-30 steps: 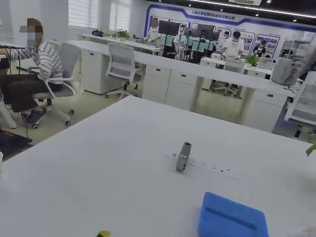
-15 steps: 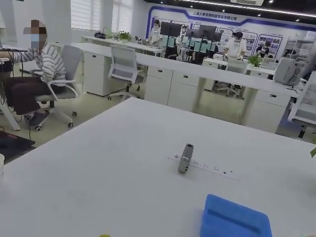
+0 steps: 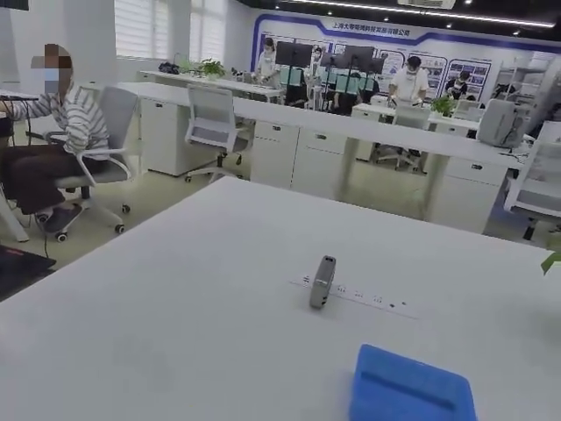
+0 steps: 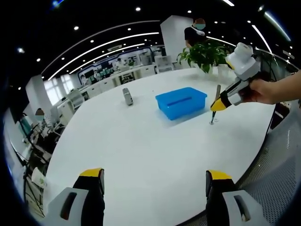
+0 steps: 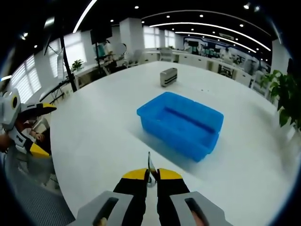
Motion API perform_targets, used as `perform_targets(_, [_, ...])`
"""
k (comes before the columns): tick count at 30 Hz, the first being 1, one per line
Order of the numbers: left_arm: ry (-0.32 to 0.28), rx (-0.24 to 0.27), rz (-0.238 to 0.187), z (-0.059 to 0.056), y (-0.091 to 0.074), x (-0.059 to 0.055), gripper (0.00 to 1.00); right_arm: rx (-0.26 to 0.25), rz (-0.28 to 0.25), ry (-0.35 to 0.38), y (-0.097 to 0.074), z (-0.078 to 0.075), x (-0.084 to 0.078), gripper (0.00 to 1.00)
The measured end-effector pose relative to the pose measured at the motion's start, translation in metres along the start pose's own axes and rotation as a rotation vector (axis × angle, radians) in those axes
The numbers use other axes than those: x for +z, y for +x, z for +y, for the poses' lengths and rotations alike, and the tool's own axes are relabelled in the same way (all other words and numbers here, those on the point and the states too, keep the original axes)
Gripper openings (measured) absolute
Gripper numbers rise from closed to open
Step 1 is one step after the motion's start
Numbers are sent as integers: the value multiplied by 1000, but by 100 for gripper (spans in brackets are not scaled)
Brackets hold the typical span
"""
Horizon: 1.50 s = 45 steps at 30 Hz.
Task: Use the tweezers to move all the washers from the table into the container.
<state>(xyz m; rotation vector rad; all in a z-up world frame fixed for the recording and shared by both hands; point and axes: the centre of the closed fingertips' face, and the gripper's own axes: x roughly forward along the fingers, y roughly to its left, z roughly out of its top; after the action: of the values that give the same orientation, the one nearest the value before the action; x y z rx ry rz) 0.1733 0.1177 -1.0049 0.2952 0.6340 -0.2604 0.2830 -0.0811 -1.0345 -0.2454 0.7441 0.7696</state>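
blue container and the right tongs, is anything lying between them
No: in the right gripper view bare table runs from the right tongs, shut on the tweezers, to the blue container.

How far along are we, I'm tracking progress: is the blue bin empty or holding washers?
Looks empty: the right gripper view shows the bin with a bare blue floor, though anything tiny could escape notice.

Blue container (image 3: pixel 412 390), white table (image 3: pixel 175 298), grey device (image 3: pixel 322 282), yellow-and-black right tongs (image 5: pixel 151 175), seated person's striped shirt (image 3: pixel 77 118).
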Motion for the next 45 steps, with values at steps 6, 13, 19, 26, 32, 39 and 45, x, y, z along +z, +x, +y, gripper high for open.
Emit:
perform_targets(6, [30, 2, 12, -2, 1, -1, 91, -4, -6, -14, 0, 0, 0, 2])
perform_targets(13, [31, -12, 3, -4, 0, 0, 91, -8, 1, -7, 1, 0, 1, 2])
perform_targets(19, [25, -21, -7, -5, 0, 2, 91, -5, 0, 7, -1, 2, 4, 2])
perform_targets(26, [28, -25, -12, -6, -1, 2, 91, -6, -16, -10, -9, 1, 17, 2])
perform_targets(32, [24, -25, -21, -6, -1, 4, 91, -10, -29, -28, -12, -2, 27, 2])
perform_targets(39, [22, -25, -23, -6, -1, 4, 91, -14, -49, -52, -17, -2, 41, 2])
perform_targets(45, [20, -27, -25, -6, -2, 5, 91, -23, -74, -56, -20, -5, 53, 2])
